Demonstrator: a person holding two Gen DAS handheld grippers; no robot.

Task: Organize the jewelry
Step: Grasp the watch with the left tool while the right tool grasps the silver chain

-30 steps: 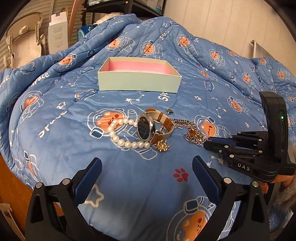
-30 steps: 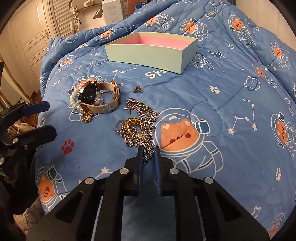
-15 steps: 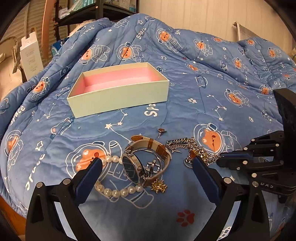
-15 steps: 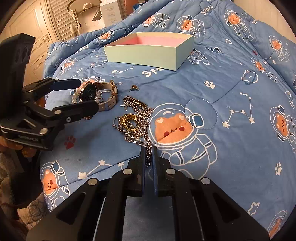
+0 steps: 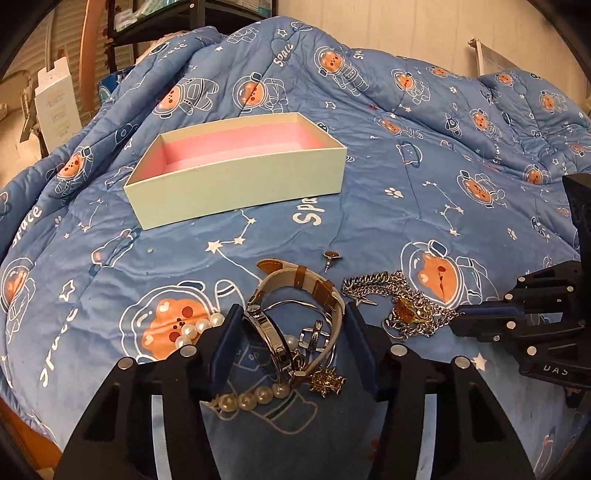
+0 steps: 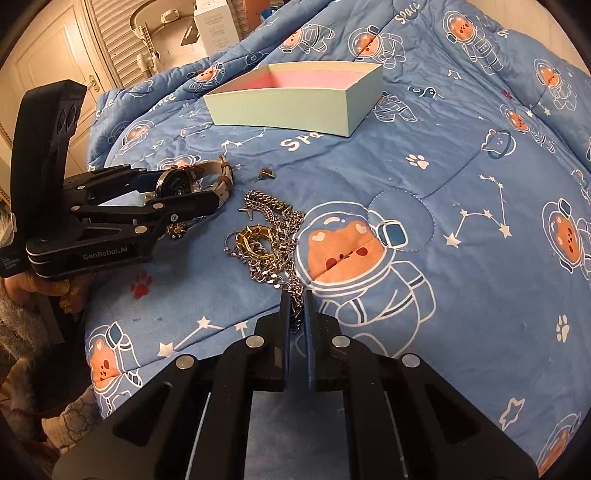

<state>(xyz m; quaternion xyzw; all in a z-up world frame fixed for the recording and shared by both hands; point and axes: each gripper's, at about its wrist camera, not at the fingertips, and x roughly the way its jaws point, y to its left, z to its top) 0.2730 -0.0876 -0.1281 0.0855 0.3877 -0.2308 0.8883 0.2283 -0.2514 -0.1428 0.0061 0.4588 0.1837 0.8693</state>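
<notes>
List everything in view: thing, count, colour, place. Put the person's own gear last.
box: one, pale green outside, pink inside, open, on the quilt beyond the jewelry.
quilt: one, blue with astronaut bears, under everything.
watch: one, silver case, white and tan strap, between the left fingers.
pearl bracelet: one, white, under the watch.
gold charm: one, by the watch.
stud earring: one, brown top, beyond the watch.
silver chain: one heap, its end between the right fingers.
gold ring: one, on the chain heap.
white carton: one, far left.
left hand-held gripper: black, blue pads, straddling the watch.
right hand-held gripper: black, nipping the chain.

Louvered doors (image 6: 110,33), blue astronaut quilt (image 6: 461,177)
</notes>
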